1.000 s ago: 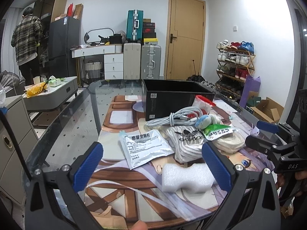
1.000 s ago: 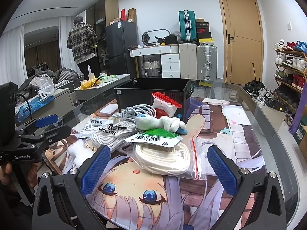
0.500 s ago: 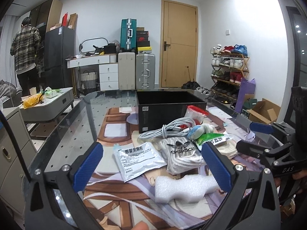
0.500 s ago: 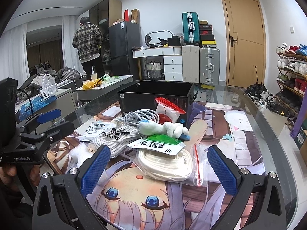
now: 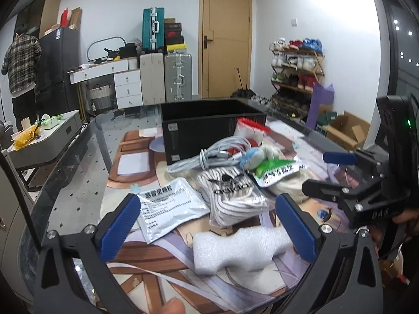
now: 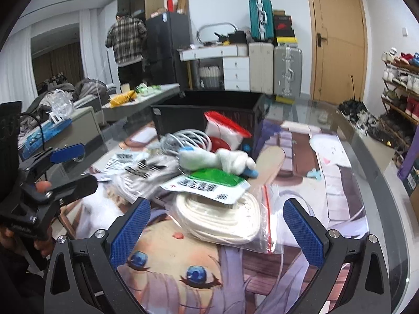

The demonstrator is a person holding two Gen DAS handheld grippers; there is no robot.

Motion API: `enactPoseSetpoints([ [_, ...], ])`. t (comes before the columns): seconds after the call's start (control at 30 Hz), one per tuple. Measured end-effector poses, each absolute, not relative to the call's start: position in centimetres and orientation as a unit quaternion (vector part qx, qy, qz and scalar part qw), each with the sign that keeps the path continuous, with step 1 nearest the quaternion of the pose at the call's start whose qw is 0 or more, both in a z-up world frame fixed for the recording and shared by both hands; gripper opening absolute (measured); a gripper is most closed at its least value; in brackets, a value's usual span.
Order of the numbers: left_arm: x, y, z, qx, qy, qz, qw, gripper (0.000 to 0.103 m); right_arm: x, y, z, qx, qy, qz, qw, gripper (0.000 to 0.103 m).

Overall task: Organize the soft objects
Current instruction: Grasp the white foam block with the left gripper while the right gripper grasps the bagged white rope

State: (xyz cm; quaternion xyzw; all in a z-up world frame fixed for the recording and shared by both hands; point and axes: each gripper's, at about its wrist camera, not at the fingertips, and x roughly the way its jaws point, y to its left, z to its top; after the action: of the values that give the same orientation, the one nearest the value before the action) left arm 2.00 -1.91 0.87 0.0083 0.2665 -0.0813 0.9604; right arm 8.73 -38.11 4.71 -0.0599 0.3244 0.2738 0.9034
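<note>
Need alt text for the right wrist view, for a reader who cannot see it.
The open right gripper faces a clear zip bag of coiled white cord on an anime-print table mat. A green-and-white sachet, a white plush toy and an open black box lie beyond; the left gripper is at left.

I see a white foam block [image 5: 242, 248] flat on bench; bagged white cord coil [image 6: 220, 218] under green-white sachet [image 6: 209, 184].
</note>
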Motion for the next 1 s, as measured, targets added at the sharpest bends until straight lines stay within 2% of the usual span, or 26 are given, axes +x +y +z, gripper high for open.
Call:
enactPoseSetpoints([
  [0.17, 2.2, -2.7, 0.1, 0.032, 0.280, -0.082, 0.956, 0.103, 9.8, -38.0, 3.9, -0.071, 0.355, 0.269, 0.893, 0.103],
  [0.5, 2.6, -2.1, -0.2, -0.013, 0.318, -0.142, 0.937, 0.103, 11.5, -36.3, 3.0, -0.097, 0.395, 0.276, 0.871, 0.103],
  [1.0, 2.7, -5.1, -1.7, 0.062, 0.351, -0.150, 0.922, 0.103, 13.2, -35.6, 2.4, -0.109, 0.427, 0.260, 0.859, 0.103],
])
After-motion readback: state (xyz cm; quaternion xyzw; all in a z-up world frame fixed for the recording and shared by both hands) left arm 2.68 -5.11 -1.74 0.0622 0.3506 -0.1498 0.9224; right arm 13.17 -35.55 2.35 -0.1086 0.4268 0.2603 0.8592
